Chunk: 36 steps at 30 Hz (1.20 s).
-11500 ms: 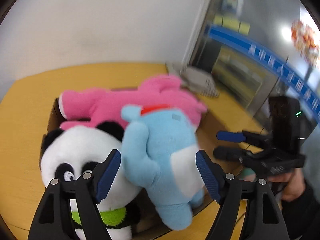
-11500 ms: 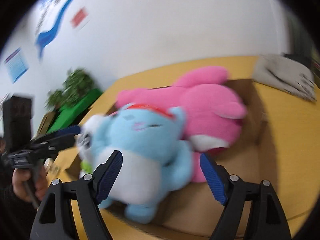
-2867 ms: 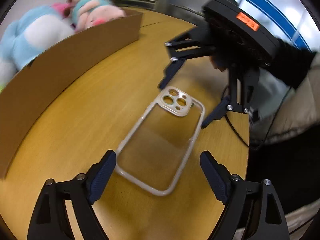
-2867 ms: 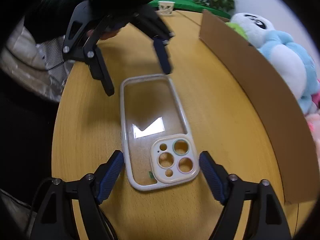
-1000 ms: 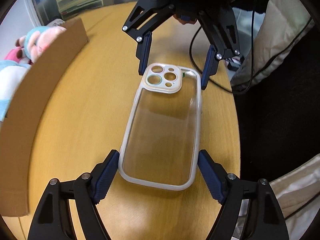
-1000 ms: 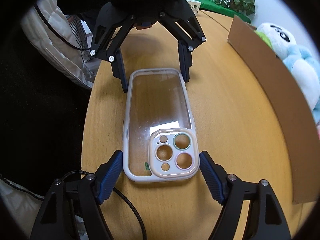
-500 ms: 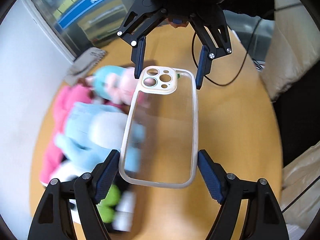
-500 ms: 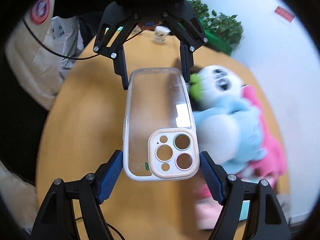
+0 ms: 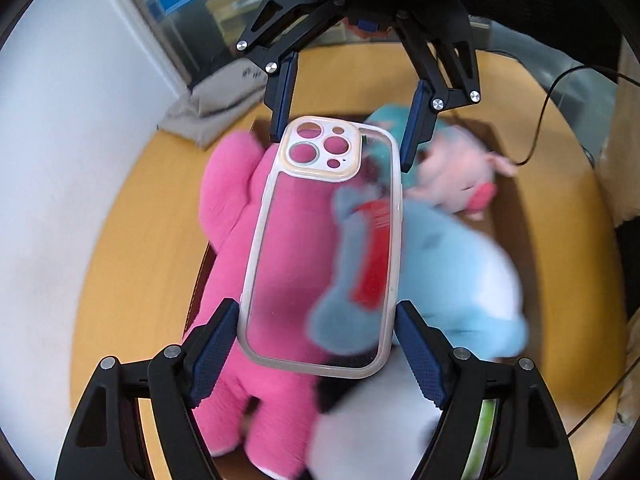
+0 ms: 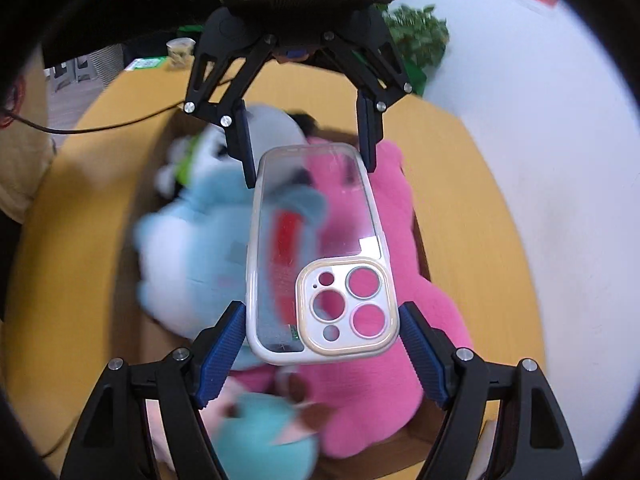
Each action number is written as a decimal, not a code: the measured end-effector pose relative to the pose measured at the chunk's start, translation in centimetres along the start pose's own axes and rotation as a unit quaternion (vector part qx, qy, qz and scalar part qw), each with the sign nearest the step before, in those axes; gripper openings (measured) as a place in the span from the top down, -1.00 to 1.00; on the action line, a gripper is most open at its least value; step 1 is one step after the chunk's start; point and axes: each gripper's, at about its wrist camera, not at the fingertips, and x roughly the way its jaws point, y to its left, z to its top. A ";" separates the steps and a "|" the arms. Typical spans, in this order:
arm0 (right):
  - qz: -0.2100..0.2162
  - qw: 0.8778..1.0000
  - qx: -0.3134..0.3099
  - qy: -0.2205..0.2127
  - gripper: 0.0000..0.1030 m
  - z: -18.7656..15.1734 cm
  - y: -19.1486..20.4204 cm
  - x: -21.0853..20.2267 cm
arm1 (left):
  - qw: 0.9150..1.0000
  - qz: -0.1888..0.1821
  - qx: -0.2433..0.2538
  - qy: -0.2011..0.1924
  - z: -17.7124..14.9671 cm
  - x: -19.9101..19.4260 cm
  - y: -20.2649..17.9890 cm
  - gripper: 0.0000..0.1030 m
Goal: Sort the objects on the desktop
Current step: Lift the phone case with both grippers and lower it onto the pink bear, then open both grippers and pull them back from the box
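Observation:
A clear phone case (image 9: 324, 248) with a white rim is held in the air between both grippers, above the cardboard box (image 9: 516, 208) of plush toys. My left gripper (image 9: 318, 336) is shut on its plain end. My right gripper (image 10: 322, 336) is shut on its camera-cutout end; the case also shows in the right wrist view (image 10: 316, 248). Each gripper shows at the far end of the other's view. Below lie a pink plush (image 9: 288, 240), a blue plush (image 9: 452, 280), a panda (image 9: 380, 428) and a small pink and teal plush (image 9: 456, 172).
The box stands on a round wooden table (image 9: 132, 240) next to a white wall (image 9: 60, 140). Folded grey cloth (image 9: 212, 100) lies at the table's far edge. A black cable (image 9: 552, 92) runs across the table. A green plant (image 10: 420, 36) stands beyond the table.
Both grippers have lifted the phone case off the table and carried it over the box; the plush toys now lie directly under it.

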 end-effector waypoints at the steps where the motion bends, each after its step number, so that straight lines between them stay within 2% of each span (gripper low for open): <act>1: 0.005 1.000 0.003 0.006 -0.49 -0.1 -1.3 1.1 | 1.000 -0.004 -0.001 0.005 -0.1 0.8 0.9 -0.61; 4: 0.016 1.000 0.015 0.020 -0.49 -1.0 -4.3 4.7 | 1.000 -0.017 -0.002 0.021 -0.6 2.6 2.4 -0.61; 6: 0.017 0.999 0.018 0.022 -0.49 -0.8 -4.3 5.4 | 0.999 -0.027 0.005 0.040 -0.9 4.3 2.5 -0.61; 11: 0.017 0.999 0.027 0.027 -0.49 -0.2 -4.3 6.9 | 0.999 -0.024 -0.006 0.028 -1.7 4.9 2.5 -0.62; 14: 0.017 0.999 0.032 0.030 -0.51 0.1 -4.3 7.8 | 0.999 0.009 0.002 0.041 -1.3 4.4 1.6 -0.64; 16: -0.005 0.998 0.046 0.030 -0.53 0.1 -3.3 6.0 | 0.997 0.055 0.017 0.054 -1.0 3.8 0.6 -0.64; 19: -0.037 0.997 0.066 0.029 -0.61 0.1 -1.8 3.2 | 0.992 0.117 0.009 0.056 -1.0 1.7 -0.2 -0.65; 21: -0.059 0.995 0.080 0.028 -0.63 0.1 -0.8 1.4 | 0.990 0.135 -0.026 0.039 -1.0 -0.8 -0.7 -0.66; 23: -0.081 0.992 0.093 0.027 -0.65 0.2 0.2 -0.4 | 0.987 0.152 -0.051 0.019 -1.3 -3.2 -1.6 -0.90; 26: -0.113 0.987 0.114 0.026 -0.65 0.2 1.7 -3.1 | 0.976 0.185 -0.107 -0.031 -1.6 -7.5 -3.2 -0.99; 28: -0.135 0.982 0.128 0.025 -0.66 0.2 2.8 -4.9 | 0.962 0.211 -0.165 -0.056 -2.3 -10.5 -3.8 -0.99; 29: -0.155 0.976 0.151 0.013 -0.67 0.2 3.4 -6.0 | 0.951 0.230 -0.199 -0.059 -2.4 -11.3 -4.6 -0.99; 30: -0.176 0.967 0.185 -0.005 -0.76 0.0 4.4 -7.3 | 0.936 0.249 -0.239 -0.060 -2.6 -12.1 -5.1 -0.99; 31: -0.196 0.956 0.219 -0.023 -1.00 -0.3 5.5 -8.6 | 0.919 0.259 -0.289 -0.068 -2.8 -12.1 -5.4 -0.99; 33: -0.201 0.934 0.291 -0.049 -0.99 -1.4 7.2 -9.1 | 0.881 0.250 -0.391 -0.095 -5.0 -12.5 -8.5 -0.99; 35: -0.202 0.906 0.366 -0.067 -0.99 -2.1 9.5 -9.5 | 0.831 0.237 -0.488 -0.124 -7.4 -12.2 -11.8 -0.99; 36: -0.202 0.889 0.403 -0.076 -0.99 -2.5 10.7 -9.7 | 0.807 0.247 -0.521 -0.128 -8.1 -11.8 -13.5 -0.99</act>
